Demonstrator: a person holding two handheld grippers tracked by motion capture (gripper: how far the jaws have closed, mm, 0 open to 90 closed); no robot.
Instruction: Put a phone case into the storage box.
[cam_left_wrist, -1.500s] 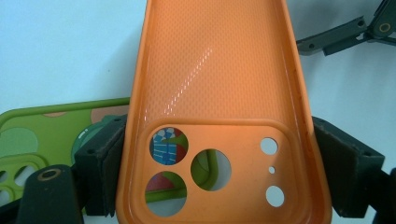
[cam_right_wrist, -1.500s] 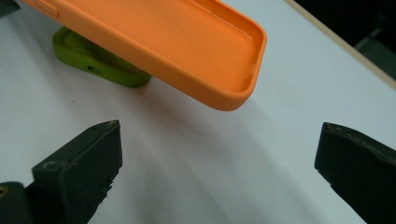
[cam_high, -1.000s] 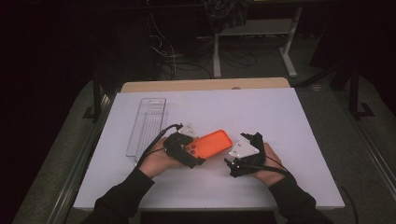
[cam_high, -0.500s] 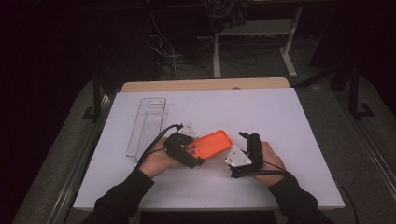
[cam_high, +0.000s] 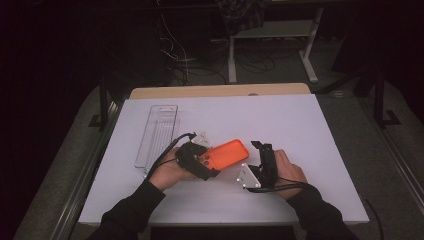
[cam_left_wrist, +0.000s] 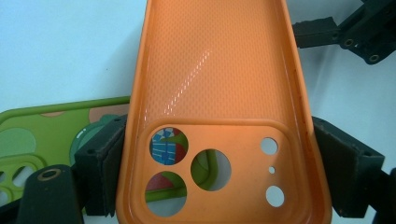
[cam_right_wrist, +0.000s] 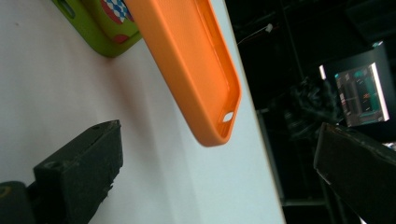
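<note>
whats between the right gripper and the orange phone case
Nothing: in the high view, bare white table separates the right gripper from the orange phone case.

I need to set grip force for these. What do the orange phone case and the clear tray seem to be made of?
The orange phone case looks like soft silicone or rubbery plastic: matte outside, a fine dotted texture inside with a soft sheen, and rounded moulded edges. The clear tray looks like hard transparent plastic, probably acrylic: see-through, with ribbed lines and crisp edges.

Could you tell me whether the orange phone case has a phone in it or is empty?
Empty. The orange case shows its bare textured inside, and a green case is visible through its camera holes. The left tool grips it.
</note>
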